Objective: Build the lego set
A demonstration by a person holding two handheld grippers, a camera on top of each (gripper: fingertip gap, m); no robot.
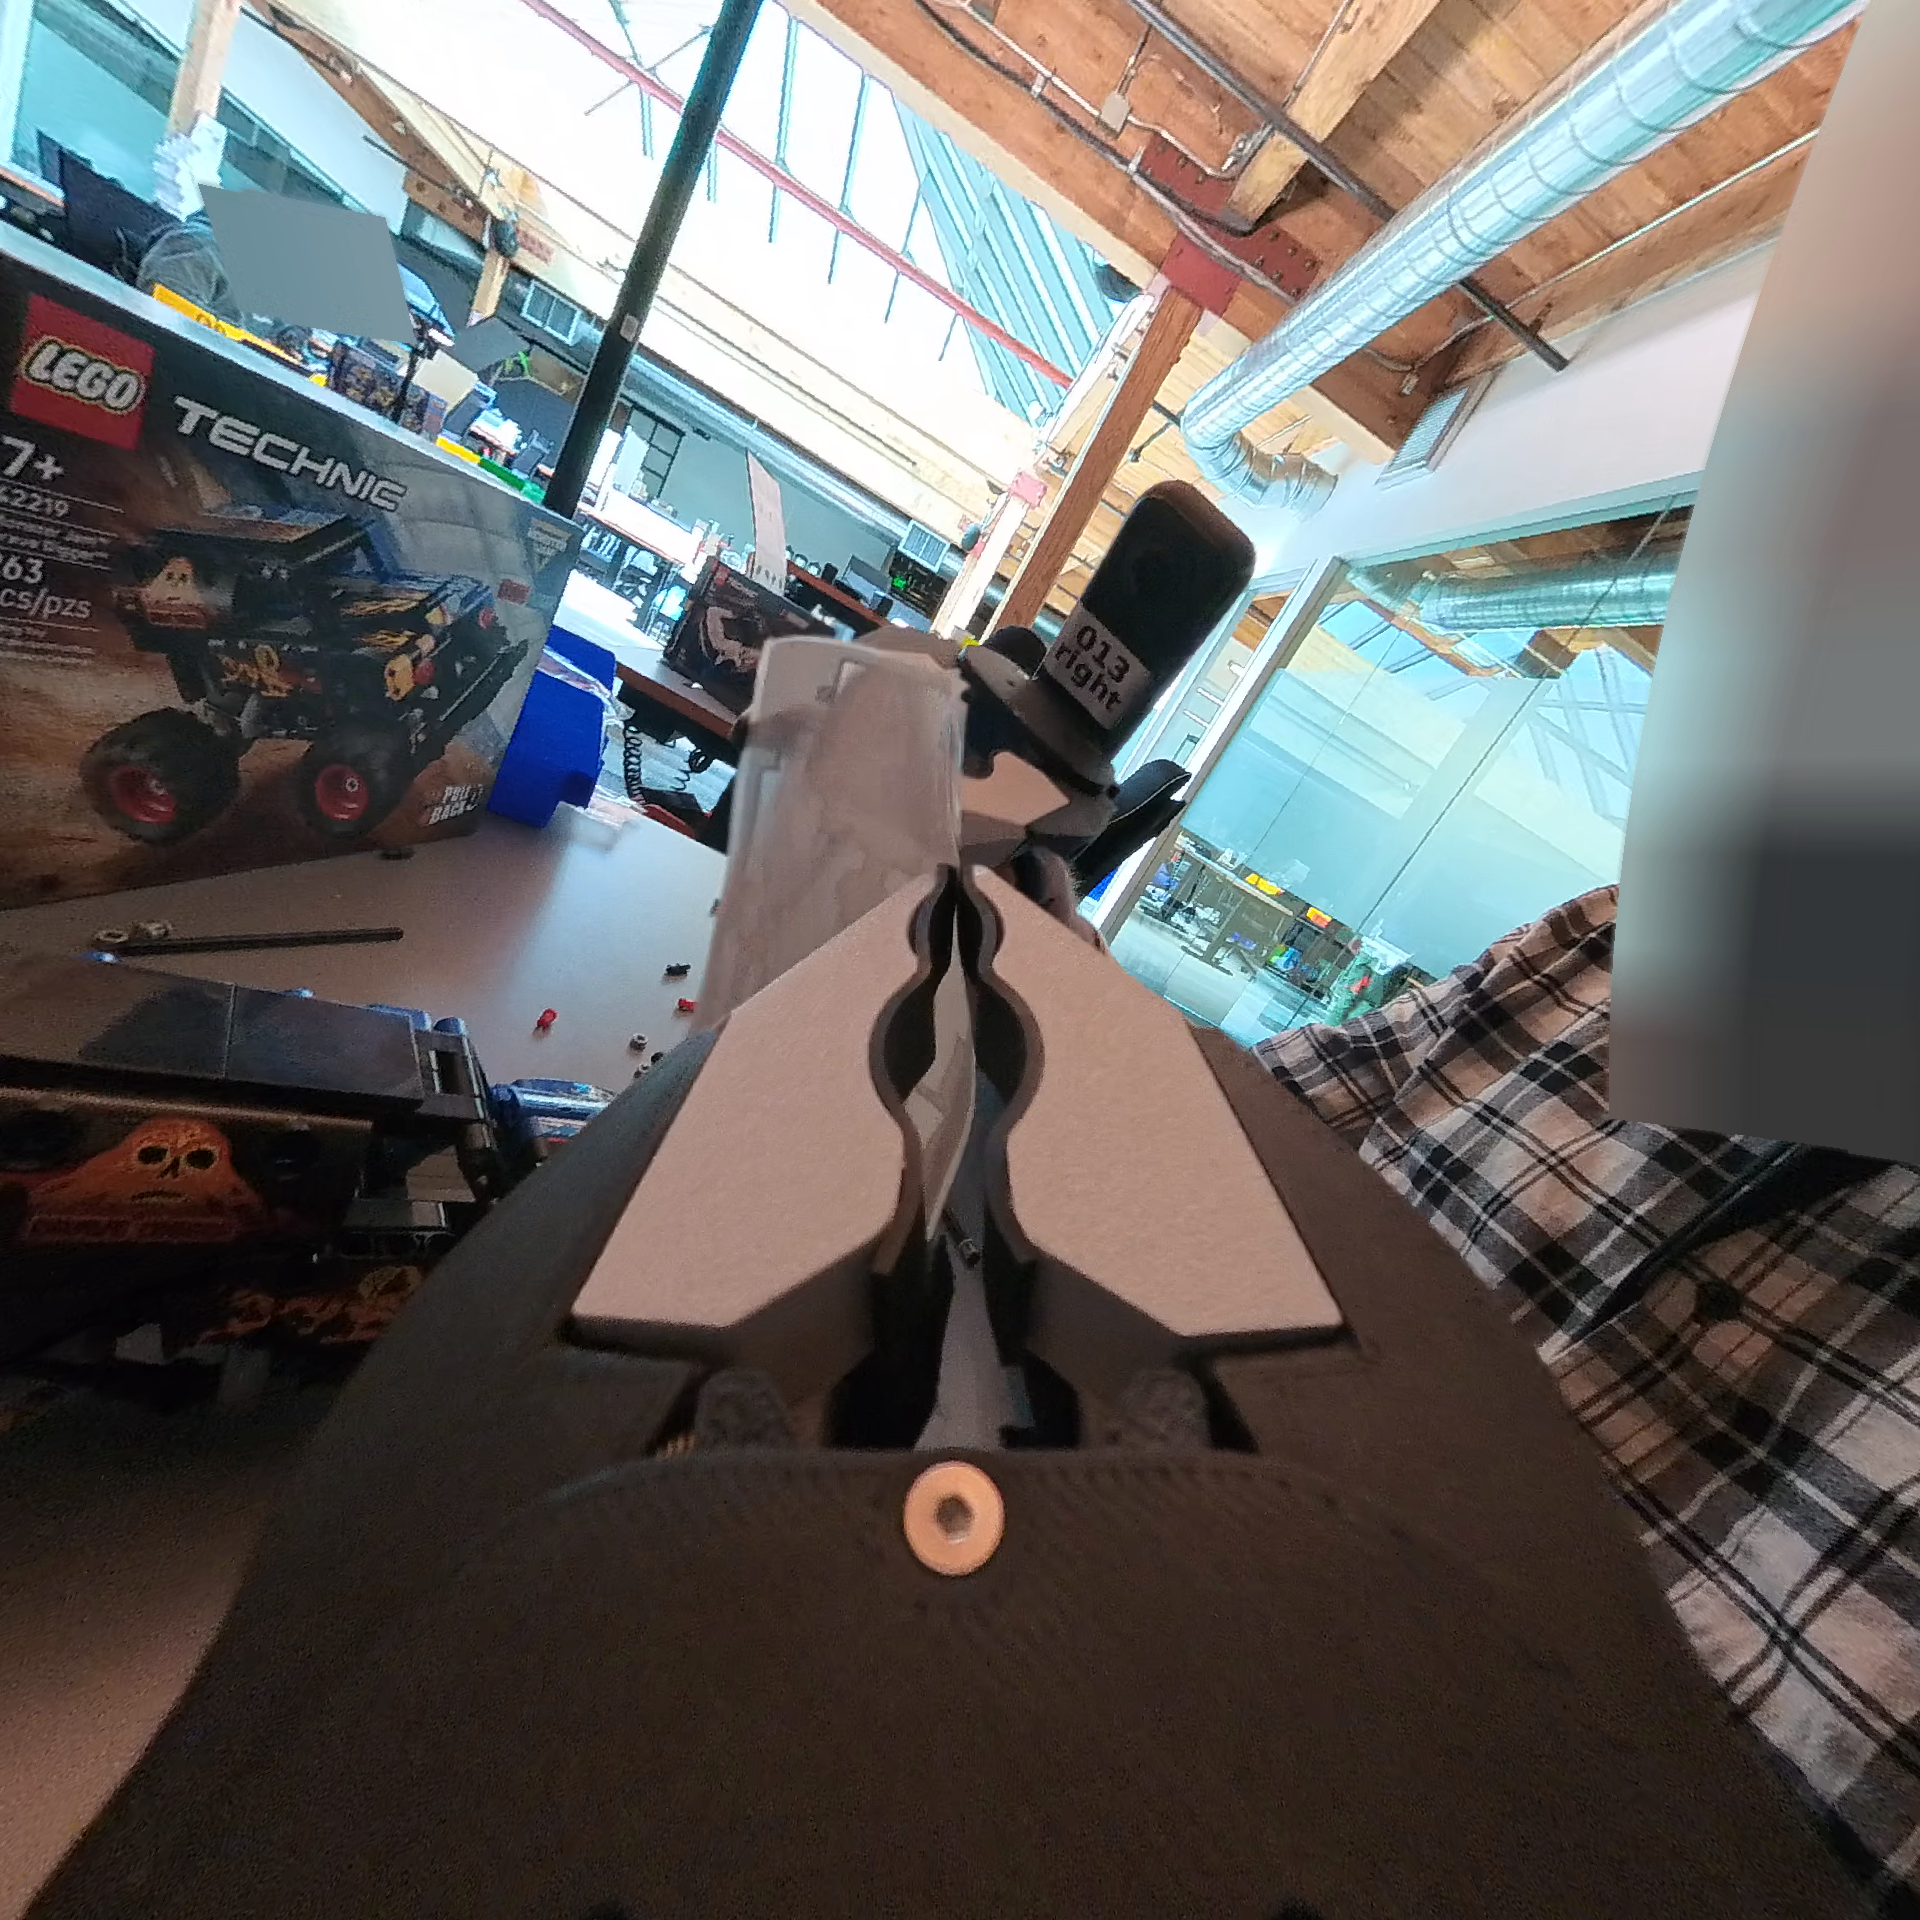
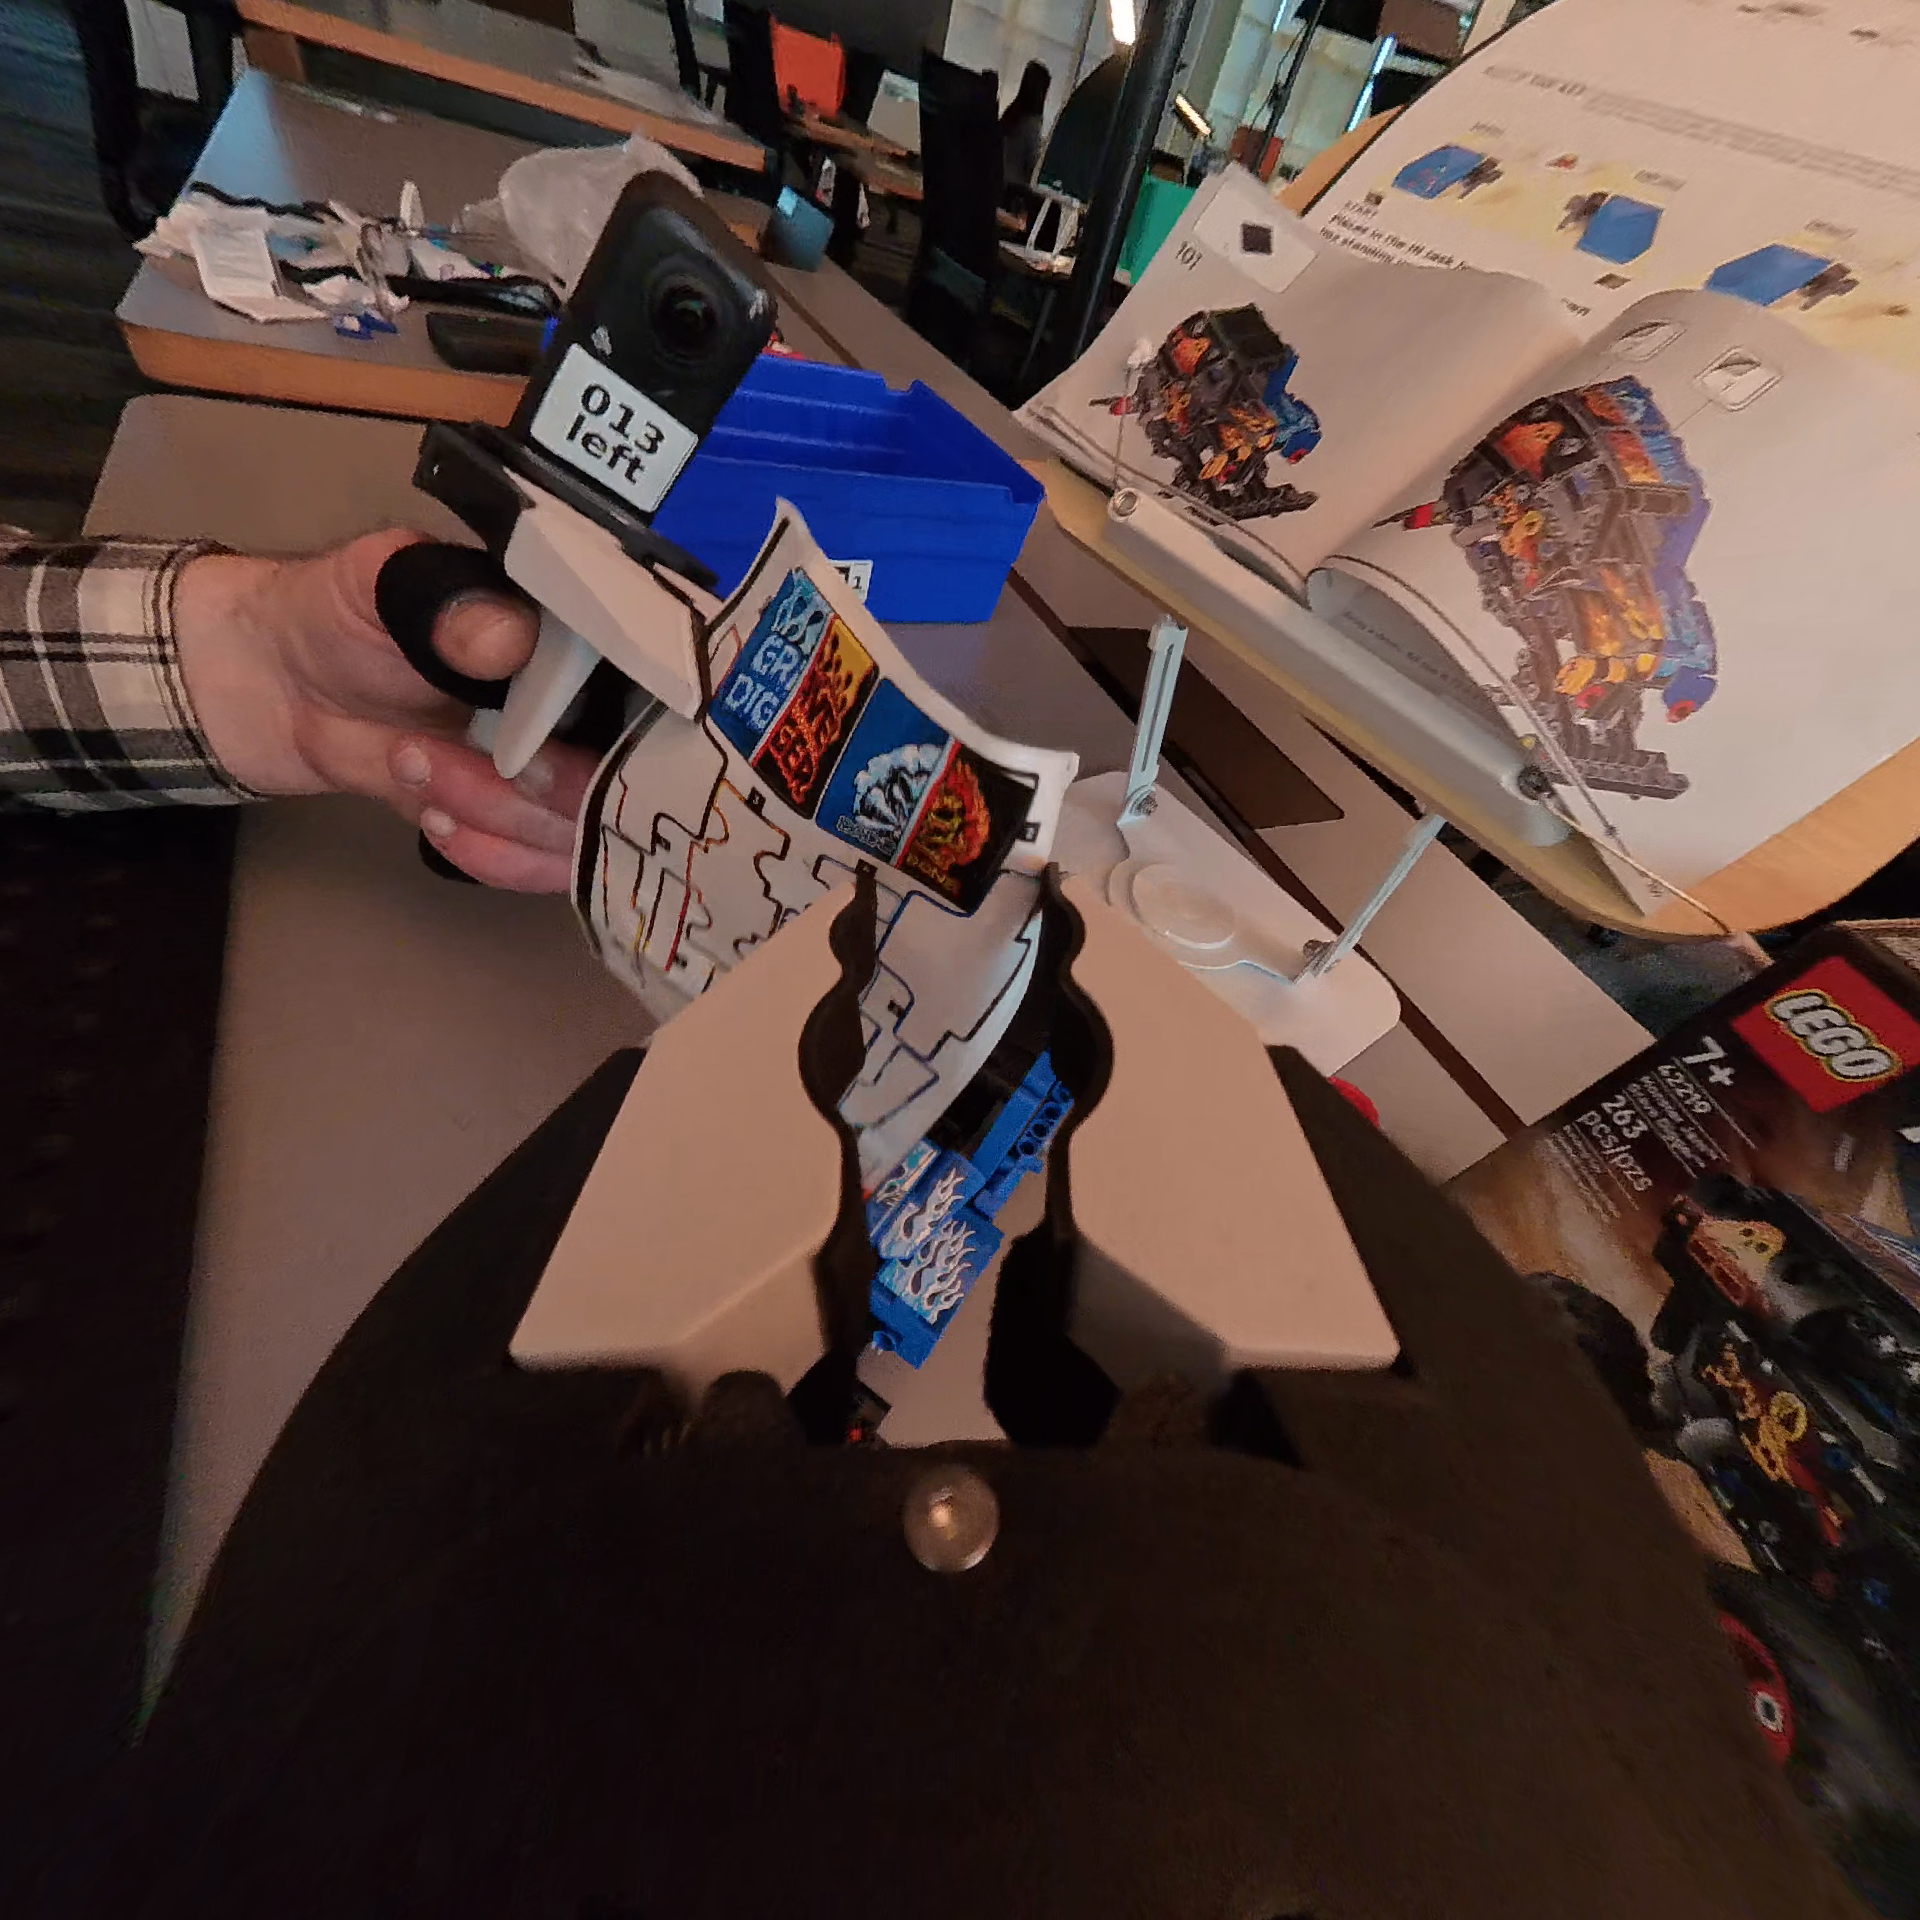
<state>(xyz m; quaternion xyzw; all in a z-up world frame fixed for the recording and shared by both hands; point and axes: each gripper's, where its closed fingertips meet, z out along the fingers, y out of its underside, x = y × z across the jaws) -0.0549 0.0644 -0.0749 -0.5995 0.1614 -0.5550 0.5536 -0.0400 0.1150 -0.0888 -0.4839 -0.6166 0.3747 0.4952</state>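
Nearest item: left tool (image 1: 956, 904), its fingers pressing together on the edge of a sticker sheet (image 2: 831, 769), gripping it so the printed face is turning toward the right tool (image 2: 951, 894).

Right tool: its fingers are standing apart, tips reaching at the lower edge of the sheet just under the remaining coloured stickers. Probable purpose: one tool is steadying the sheet while the other is lining up to peel a sticker off. Most of the sheet is showing only empty outlines, so this step is likely coming late in the build.

Below the right tool: a blue brick piece (image 2: 940, 1236) with white flame decoration, lying on the desk (image 2: 343, 1039).

Task item: partly built truck (image 1: 239, 1132), dark body with an orange skull panel, sitting on the desk at the left tool's side.

Loose stock: small red and black pins (image 1: 681, 987) and a black axle (image 1: 260, 940), lying scattered on the desk beyond the truck.

Container: blue bin (image 2: 862, 488), standing behind the left tool; contents are not showing.

Container: set box (image 1: 260, 623), standing upright at the desk's far side; whether anything is inside cannot be told.

Reference: instruction booklet (image 2: 1507, 540), lying open on a tilted stand, angled for reading during work.
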